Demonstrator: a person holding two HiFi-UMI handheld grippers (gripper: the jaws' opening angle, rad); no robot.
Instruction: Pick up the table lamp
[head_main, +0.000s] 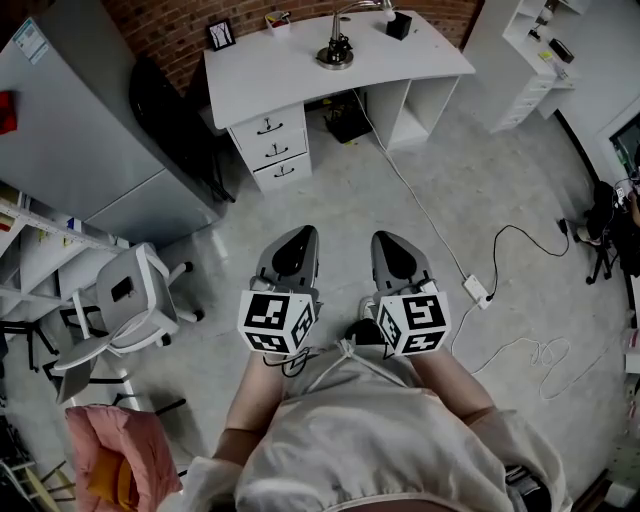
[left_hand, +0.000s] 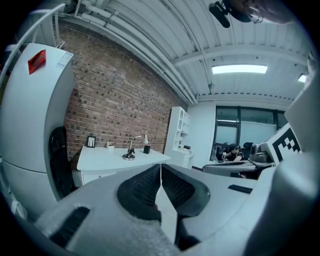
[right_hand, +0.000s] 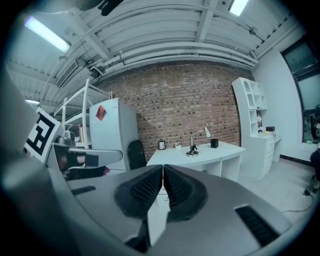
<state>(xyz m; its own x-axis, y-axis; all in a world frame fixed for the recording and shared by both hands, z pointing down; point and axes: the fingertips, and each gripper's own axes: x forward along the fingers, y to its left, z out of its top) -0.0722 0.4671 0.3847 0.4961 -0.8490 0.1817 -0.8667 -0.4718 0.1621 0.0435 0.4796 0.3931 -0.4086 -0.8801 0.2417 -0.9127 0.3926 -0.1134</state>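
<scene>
The table lamp (head_main: 338, 45), silver with a round base and a bent arm, stands on the white desk (head_main: 300, 75) at the far side of the room. It also shows small and distant in the left gripper view as the lamp (left_hand: 131, 151) and in the right gripper view as the lamp (right_hand: 194, 146). My left gripper (head_main: 297, 236) and right gripper (head_main: 390, 241) hover side by side over the floor, well short of the desk. Both are shut with nothing between the pads (left_hand: 161, 172), (right_hand: 163, 174).
A black office chair (head_main: 170, 115) stands left of the desk beside a grey fridge (head_main: 80, 130). A white chair (head_main: 130, 300) is at my left. A power strip (head_main: 476, 290) and white cables (head_main: 420, 205) lie on the floor to the right. White shelves (head_main: 545, 45) stand far right.
</scene>
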